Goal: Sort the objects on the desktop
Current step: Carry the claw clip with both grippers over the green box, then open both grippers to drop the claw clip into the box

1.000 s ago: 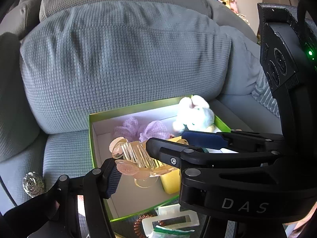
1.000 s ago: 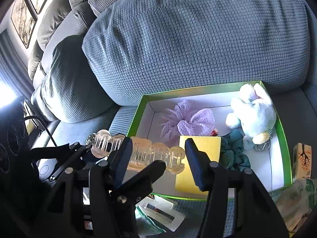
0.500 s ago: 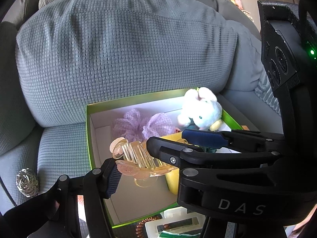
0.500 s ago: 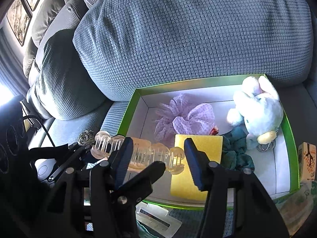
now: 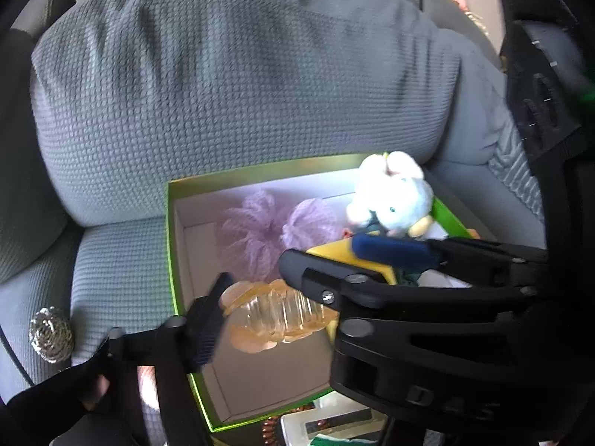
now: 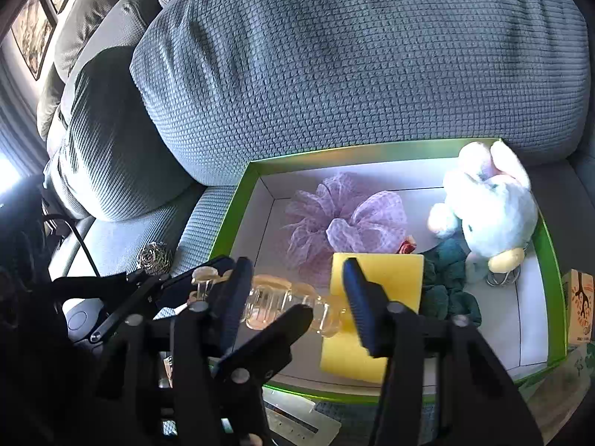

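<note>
Release step judged in hand: the translucent hair claw clip is seen over the green box (near its front-left corner) between the just-widened left gripper jaws, right gripper part-open and empty; next, withdrawal.

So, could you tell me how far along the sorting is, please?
Done: the scrunchie, sponge and plush bunny lie in the green box. In hand: the left gripper has just been opening its jaws, the hair clip between them, over the box. Left: the scourer on the sofa and the carton beside the box sit outside.
</note>
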Demonstrator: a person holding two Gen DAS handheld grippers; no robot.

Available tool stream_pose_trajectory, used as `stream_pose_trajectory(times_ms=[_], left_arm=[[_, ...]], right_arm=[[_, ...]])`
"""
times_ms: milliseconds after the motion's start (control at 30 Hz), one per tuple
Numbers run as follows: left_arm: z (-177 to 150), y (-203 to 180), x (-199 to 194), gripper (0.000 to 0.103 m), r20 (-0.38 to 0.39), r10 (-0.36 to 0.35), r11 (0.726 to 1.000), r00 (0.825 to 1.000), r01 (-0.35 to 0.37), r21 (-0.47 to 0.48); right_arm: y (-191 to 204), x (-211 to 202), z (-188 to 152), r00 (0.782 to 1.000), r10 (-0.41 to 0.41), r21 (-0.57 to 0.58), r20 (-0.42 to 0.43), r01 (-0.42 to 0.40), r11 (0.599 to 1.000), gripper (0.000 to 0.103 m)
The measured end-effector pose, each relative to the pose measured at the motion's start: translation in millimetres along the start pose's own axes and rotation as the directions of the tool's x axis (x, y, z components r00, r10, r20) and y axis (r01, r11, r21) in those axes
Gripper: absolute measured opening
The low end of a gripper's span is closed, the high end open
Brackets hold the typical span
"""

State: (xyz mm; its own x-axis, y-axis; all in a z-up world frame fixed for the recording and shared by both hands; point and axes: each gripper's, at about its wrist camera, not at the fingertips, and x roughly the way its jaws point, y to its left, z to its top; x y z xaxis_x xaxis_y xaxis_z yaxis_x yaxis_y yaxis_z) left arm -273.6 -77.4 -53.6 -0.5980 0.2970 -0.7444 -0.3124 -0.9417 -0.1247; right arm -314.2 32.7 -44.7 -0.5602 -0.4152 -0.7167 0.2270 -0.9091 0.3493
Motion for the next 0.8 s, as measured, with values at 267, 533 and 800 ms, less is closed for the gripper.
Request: stream_pose_trajectory(times_ms=[267,533,800], left_arm=[[-3,1,-8,0.091,0.010,0.043,0.999,0.999,-0.043,0.004],[-2,-7,-10,0.091,0.012,0.054,0.998,0.998,-0.054,0.012],[-1,-15,-16,0.091,0.012,0.074,0.997,0.997,-0.075,0.017]], right_arm=[[-7,-15,1,0.999,-0.041,0.013,0.036,0.040,0.999,0.076],[-13,-23,-4,0.998,-0.058,0.020,0.028,0.057,0.998,0.077],[-18,-33,-9,0.997,-0.075,0.040,0.033,0.074,0.996,0.081]])
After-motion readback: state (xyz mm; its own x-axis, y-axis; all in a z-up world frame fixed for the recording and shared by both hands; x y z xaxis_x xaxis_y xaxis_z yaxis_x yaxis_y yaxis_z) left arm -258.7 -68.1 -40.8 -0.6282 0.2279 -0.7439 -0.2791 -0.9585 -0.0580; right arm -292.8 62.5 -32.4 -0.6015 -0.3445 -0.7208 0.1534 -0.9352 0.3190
